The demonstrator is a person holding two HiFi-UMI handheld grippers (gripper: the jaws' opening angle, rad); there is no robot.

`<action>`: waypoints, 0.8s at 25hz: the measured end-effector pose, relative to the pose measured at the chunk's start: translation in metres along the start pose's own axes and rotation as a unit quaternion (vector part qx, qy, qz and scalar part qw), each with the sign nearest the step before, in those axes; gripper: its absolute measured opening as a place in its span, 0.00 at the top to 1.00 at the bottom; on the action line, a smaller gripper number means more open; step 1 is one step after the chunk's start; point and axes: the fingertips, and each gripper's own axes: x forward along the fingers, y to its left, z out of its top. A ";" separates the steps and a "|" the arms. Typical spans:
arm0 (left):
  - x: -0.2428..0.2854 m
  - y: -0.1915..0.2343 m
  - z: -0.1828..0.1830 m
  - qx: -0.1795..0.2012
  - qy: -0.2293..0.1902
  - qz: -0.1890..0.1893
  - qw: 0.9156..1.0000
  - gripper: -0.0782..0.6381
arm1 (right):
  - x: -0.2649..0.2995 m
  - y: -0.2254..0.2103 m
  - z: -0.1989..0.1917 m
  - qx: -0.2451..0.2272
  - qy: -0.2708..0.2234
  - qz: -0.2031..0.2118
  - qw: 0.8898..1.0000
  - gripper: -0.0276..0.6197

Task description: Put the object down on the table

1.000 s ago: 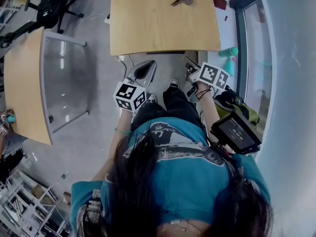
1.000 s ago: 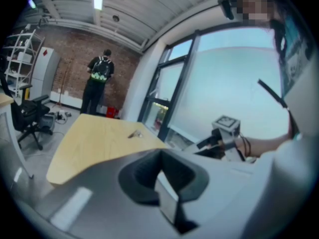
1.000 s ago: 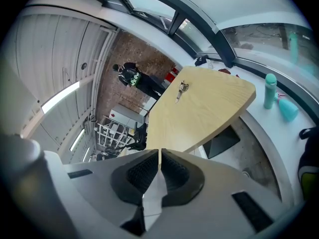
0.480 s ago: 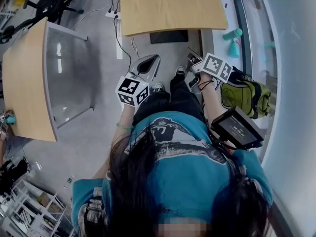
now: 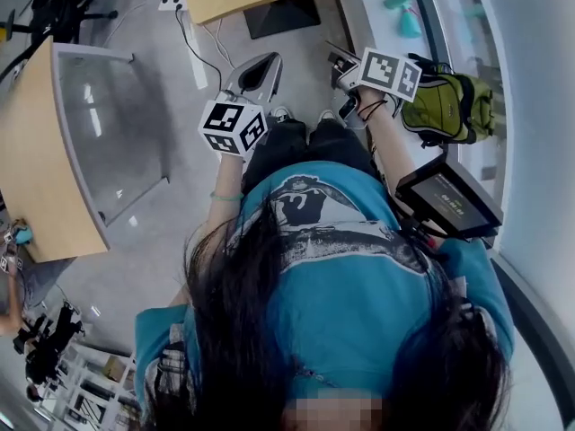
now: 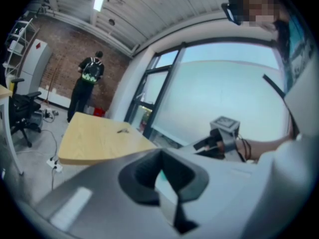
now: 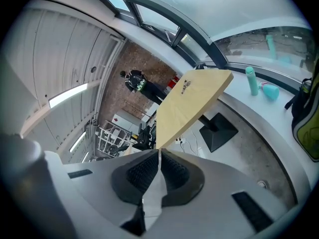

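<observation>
Object (image 6: 122,130): we find a small dark item lying flat on the pale wooden worktop (image 6: 99,139), toward its far end. We cannot make out its kind at this range. Nothing grips it, and it is well apart from both grippers.

Left gripper (image 6: 160,156): the jaws are pressed together at the tips, with nothing between the pads.

Right gripper (image 7: 159,154): the jaws are closed to a thin slit, with nothing pinched.

In the head view we see both tools held low in front of the person, above the legs and the grey floor (image 5: 171,142). They are well short of the worktop, and only its near edge shows at the top of that view.

Surroundings:
- A black pedestal base (image 7: 217,131) stands under the worktop.
- A teal bottle (image 7: 251,81) stands on the white ledge (image 7: 279,98) along the window.
- A green backpack (image 5: 449,106) lies to the person's right, just beside the right gripper.
- A dark screen device (image 5: 447,203) sits by the right forearm.
- A second wooden desk (image 5: 36,160) stands to the left.
- A person with a backpack (image 6: 89,81) stands by the brick wall (image 6: 60,59) beyond the worktop, with their back to us.
</observation>
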 end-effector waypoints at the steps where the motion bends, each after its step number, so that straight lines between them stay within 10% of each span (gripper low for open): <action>1: -0.003 -0.009 -0.002 0.002 -0.002 0.001 1.000 0.89 | -0.008 0.000 -0.004 -0.002 0.000 0.003 1.000 0.92; 14: -0.004 -0.119 -0.045 -0.026 -0.012 0.035 0.999 0.89 | -0.111 -0.035 -0.057 -0.043 0.054 0.025 0.997 0.92; 20: -0.026 -0.189 -0.073 0.020 -0.006 0.068 0.997 0.89 | -0.174 -0.049 -0.085 -0.053 0.066 0.065 0.994 0.92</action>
